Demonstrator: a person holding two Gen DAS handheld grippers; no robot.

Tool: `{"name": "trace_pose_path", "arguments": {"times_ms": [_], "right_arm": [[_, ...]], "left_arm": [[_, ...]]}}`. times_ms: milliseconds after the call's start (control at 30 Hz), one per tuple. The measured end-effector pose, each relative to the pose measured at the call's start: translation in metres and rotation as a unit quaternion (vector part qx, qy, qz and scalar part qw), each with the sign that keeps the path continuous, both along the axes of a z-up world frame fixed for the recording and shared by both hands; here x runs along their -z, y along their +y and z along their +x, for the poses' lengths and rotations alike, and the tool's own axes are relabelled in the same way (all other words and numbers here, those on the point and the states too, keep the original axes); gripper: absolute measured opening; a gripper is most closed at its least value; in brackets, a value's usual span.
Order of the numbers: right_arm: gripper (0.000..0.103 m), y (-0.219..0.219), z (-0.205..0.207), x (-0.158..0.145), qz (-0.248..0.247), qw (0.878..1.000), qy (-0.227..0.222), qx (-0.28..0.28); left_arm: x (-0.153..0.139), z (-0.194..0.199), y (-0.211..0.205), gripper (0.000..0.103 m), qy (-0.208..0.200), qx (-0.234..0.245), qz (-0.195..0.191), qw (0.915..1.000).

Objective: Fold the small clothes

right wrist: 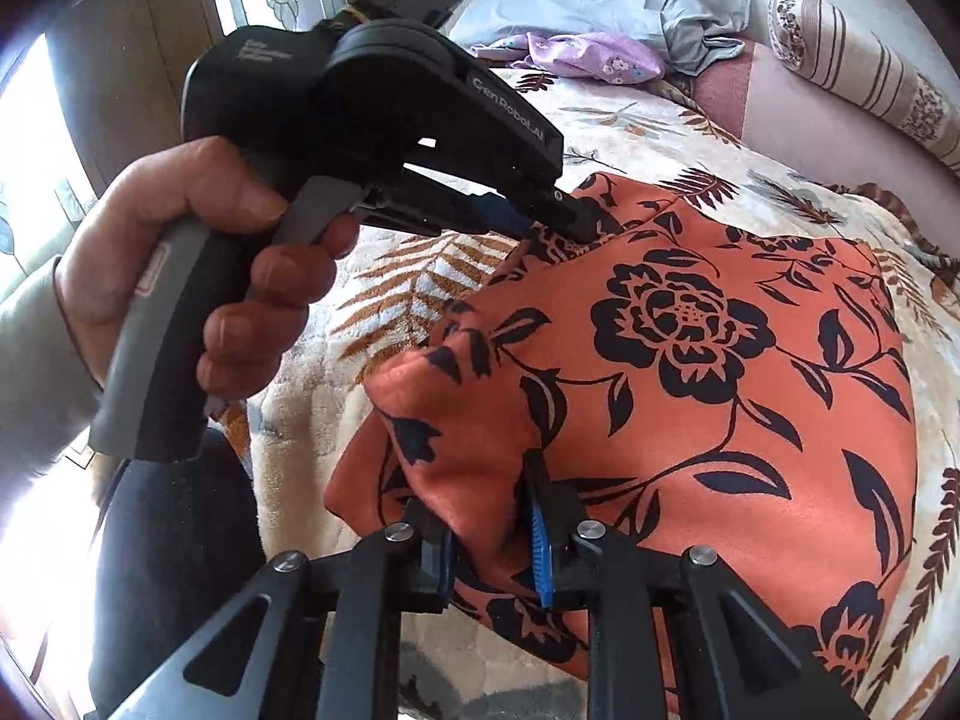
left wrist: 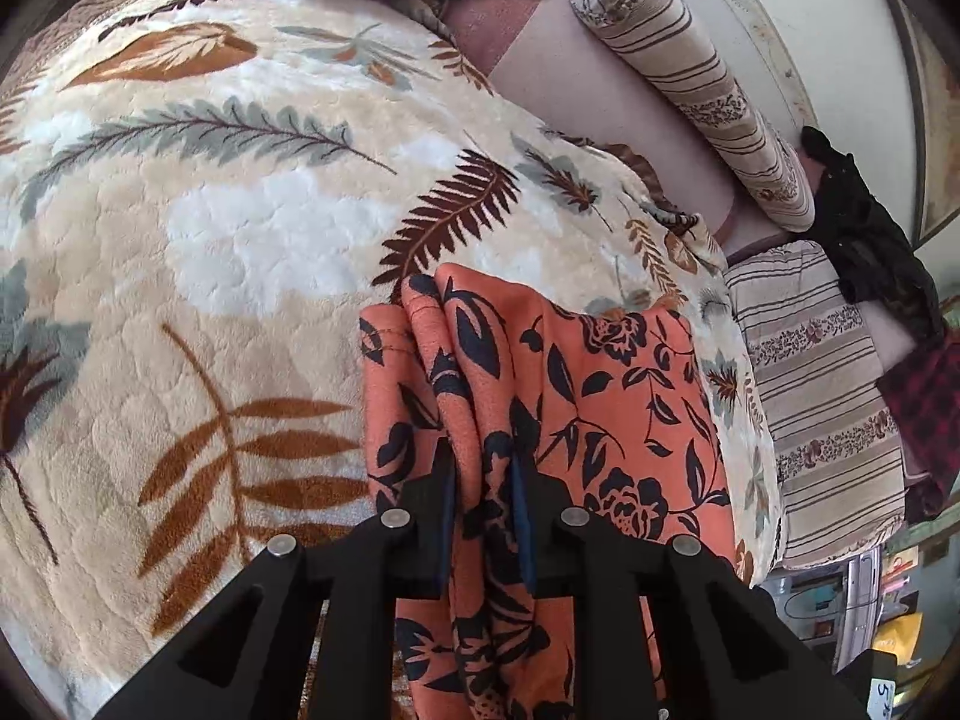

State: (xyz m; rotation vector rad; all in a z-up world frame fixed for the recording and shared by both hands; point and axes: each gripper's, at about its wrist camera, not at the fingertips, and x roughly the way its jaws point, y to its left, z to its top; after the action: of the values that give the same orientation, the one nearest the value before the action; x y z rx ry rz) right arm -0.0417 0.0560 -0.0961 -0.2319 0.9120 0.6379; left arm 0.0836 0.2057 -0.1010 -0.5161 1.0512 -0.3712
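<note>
Left wrist view showed our left claw (left wrist: 483,495) pinched on a bunched fold of the orange floral garment (left wrist: 606,384), which lay on the leaf-patterned blanket (left wrist: 240,210) of the bed, near its right edge. Right wrist view showed our right claw (right wrist: 489,540) narrowed on the garment's near corner, fabric pressed between its blue pads (right wrist: 538,546). To fold well, we judged both corners should travel together, level and taut, before any release.

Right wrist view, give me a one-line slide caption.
Both grippers, right and left, pinch an orange floral garment on a leaf-patterned blanket.
</note>
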Motion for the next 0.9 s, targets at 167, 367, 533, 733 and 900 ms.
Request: {"name": "trace_pose_path", "arguments": {"times_ms": [167,367,533,733,900], "right_arm": [[0.016,-0.01,-0.01,-0.02,0.026,0.999,-0.022,0.003],[0.026,0.019,-0.018,0.019,-0.04,0.998,-0.027,-0.047],[0.063,0.007,-0.026,0.015,0.01,0.998,-0.014,-0.063],[0.067,-0.01,-0.051,0.006,0.057,0.996,-0.011,-0.07],[0.068,-0.07,-0.058,-0.015,0.124,0.992,0.012,-0.013]], "left_arm": [[-0.033,-0.019,-0.001,0.016,-0.056,-0.004,-0.006,0.9984],[0.03,-0.012,0.021,0.038,0.024,-0.036,0.01,0.999],[0.005,-0.029,0.032,0.044,0.005,-0.069,0.03,0.9971],[-0.039,-0.079,0.01,0.044,-0.048,-0.052,0.047,0.9964],[0.014,-0.112,0.0,0.047,0.035,-0.065,0.134,0.9882]]}}
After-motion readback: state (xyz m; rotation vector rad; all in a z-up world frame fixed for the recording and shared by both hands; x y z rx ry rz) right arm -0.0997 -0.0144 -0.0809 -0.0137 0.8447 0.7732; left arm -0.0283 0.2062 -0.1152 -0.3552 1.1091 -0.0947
